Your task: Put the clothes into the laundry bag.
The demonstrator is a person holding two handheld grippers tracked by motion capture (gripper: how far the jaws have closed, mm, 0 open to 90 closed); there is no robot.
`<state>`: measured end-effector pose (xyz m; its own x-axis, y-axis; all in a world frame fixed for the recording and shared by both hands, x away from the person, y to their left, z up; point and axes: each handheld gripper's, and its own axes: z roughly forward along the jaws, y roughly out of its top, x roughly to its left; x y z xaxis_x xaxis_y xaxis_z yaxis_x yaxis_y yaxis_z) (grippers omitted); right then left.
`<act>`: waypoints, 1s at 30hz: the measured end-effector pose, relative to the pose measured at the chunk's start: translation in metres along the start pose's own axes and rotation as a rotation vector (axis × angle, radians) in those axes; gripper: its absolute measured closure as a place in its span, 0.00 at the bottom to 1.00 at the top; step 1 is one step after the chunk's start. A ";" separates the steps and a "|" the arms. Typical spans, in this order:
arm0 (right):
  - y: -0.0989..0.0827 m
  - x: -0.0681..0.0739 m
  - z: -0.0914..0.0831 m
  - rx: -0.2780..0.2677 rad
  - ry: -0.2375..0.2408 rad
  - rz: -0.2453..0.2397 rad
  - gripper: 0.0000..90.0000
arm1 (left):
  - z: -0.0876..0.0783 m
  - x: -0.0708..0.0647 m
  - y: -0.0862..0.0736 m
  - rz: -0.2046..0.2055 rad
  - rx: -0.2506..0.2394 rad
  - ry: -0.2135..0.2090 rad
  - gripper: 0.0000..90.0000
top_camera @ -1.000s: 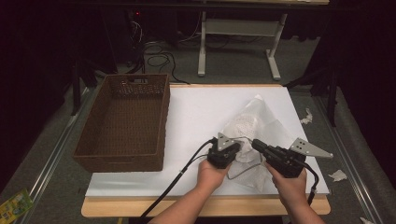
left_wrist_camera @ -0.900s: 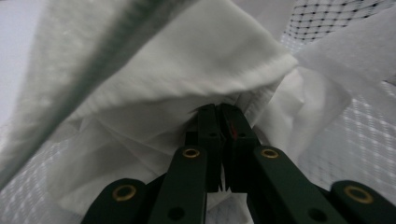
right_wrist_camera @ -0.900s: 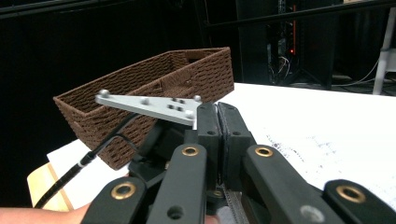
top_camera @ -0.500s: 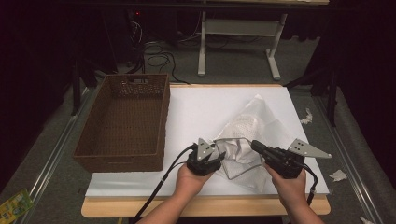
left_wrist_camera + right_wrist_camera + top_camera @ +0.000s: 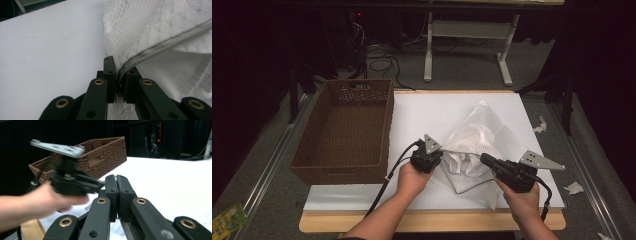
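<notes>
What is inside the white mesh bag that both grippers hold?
Crumpled white material shows through the mesh bag; its kind is unclear. The bag's far folds cover whatever lies deeper.

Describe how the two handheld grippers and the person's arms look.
Both the left gripper and the right gripper are black, each topped by a grey three-cornered plate and trailing a black cable. Their linked jaws carry brass-coloured rivets. The person's forearms are bare, with no sleeves in sight.
</notes>
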<state>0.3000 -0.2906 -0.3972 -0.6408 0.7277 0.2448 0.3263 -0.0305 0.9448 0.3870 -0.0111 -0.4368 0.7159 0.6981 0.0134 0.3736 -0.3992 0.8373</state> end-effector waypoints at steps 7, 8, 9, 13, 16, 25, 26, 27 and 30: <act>-0.001 0.008 0.001 0.011 0.028 0.007 0.84 | -0.035 -0.004 -0.032 0.015 0.007 -0.013 0.94; 0.000 0.009 -0.002 0.005 0.017 0.001 0.82 | -0.037 -0.004 -0.038 -0.006 -0.008 -0.026 0.94; 0.001 0.008 -0.008 0.000 -0.017 -0.005 0.77 | -0.038 -0.004 -0.042 -0.014 -0.018 -0.034 0.94; -0.007 -0.007 -0.019 0.035 -0.216 -0.014 0.55 | -0.034 -0.003 -0.048 -0.017 -0.001 -0.056 0.93; -0.017 -0.021 -0.013 0.117 -0.281 0.029 0.36 | -0.033 0.000 -0.050 -0.053 0.001 -0.074 0.93; -0.054 -0.047 0.037 0.401 -0.358 0.074 0.23 | -0.034 0.003 -0.061 -0.055 -0.134 -0.043 0.94; -0.054 -0.048 0.040 0.409 -0.353 0.066 0.31 | -0.035 0.003 -0.061 -0.052 -0.145 -0.046 0.94; -0.056 -0.048 0.045 0.428 -0.329 0.074 0.42 | -0.036 0.002 -0.062 -0.043 -0.146 -0.046 0.94; -0.059 -0.050 0.056 0.472 -0.306 0.053 0.61 | -0.039 0.001 -0.064 -0.050 -0.147 -0.046 0.94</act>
<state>0.3516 -0.2864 -0.4774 -0.4070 0.9013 0.1485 0.6734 0.1862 0.7154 0.3409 0.0382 -0.4691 0.7263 0.6854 -0.0527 0.3214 -0.2708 0.9074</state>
